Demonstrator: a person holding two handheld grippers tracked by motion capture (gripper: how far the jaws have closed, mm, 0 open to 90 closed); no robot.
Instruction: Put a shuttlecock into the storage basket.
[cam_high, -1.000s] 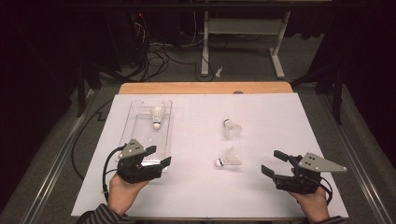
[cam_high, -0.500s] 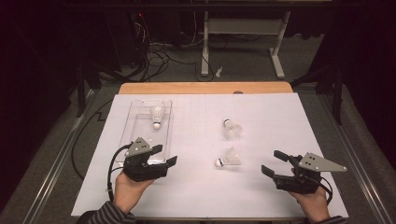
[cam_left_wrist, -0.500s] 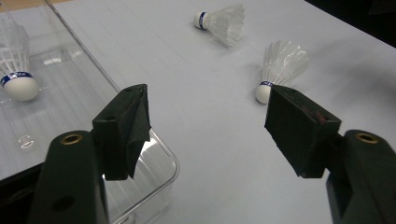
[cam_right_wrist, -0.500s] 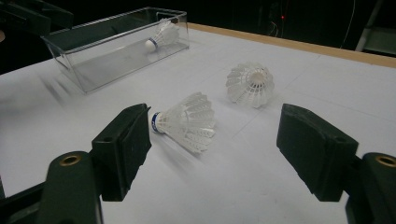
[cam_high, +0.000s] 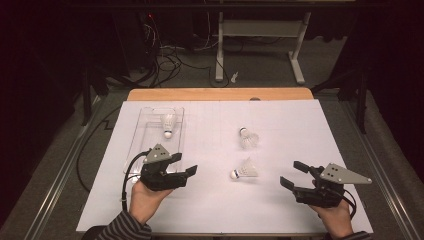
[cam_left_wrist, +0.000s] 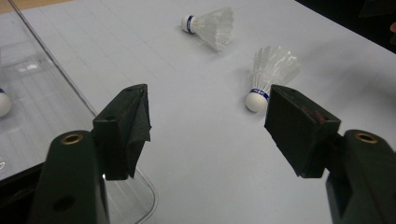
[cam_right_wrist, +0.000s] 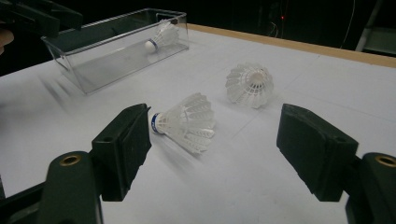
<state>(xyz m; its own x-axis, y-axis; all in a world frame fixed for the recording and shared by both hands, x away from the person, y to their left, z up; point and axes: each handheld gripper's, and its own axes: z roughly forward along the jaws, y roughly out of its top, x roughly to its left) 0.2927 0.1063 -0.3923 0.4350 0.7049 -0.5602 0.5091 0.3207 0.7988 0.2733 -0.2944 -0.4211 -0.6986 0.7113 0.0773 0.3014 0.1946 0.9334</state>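
Two hand-held grippers rest low over the bench: the left hand-held gripper beside the clear tray, the right hand-held gripper near the front edge — both jaws wide apart, holding nothing. Between them lies the nearer shuttlecock, blue-banded, lettering unreadable; another shuttlecock lies beyond.

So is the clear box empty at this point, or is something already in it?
Not empty: one shuttlecock lies inside the clear box. Two other shuttlecocks lie outside on the white sheet.
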